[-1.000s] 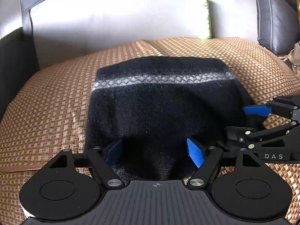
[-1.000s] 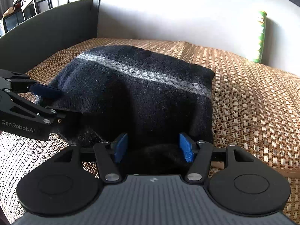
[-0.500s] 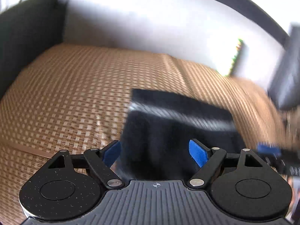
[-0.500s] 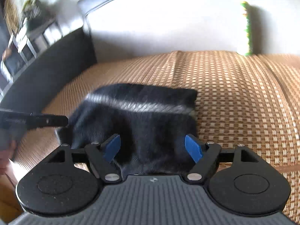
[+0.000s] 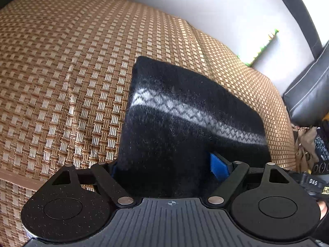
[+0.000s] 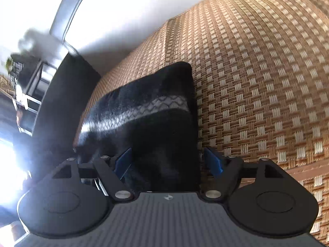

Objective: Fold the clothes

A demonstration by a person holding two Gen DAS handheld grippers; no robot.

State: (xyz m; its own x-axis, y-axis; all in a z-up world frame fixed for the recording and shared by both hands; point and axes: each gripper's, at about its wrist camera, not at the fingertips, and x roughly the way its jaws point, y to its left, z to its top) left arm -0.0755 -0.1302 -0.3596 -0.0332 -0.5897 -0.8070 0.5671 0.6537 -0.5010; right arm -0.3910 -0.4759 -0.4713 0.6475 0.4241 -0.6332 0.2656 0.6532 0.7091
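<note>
A folded black sweater (image 5: 185,127) with a grey-white zigzag band lies on the woven brown mat (image 5: 61,72) of a sofa. My left gripper (image 5: 166,168) is open, and the sweater's near edge sits between its fingers, covering the left pad. Part of the right gripper's body (image 5: 312,183) shows at the far right of the left wrist view. In the right wrist view the same sweater (image 6: 156,119) fills the centre. My right gripper (image 6: 168,161) is open astride its near right corner, both blue pads visible. Both views are tilted.
A green packet (image 5: 265,45) leans on the white backrest. A black leather cushion (image 5: 308,94) and a heap of other clothes (image 5: 308,146) lie at the right. The dark sofa armrest (image 6: 61,94) and a shelf (image 6: 26,98) lie left. Bare mat (image 6: 267,82) extends right.
Both grippers pulled back from the sweater's near edge, rolled sideways, then came in low again. The sweater's edge now lies between each open pair of fingers.
</note>
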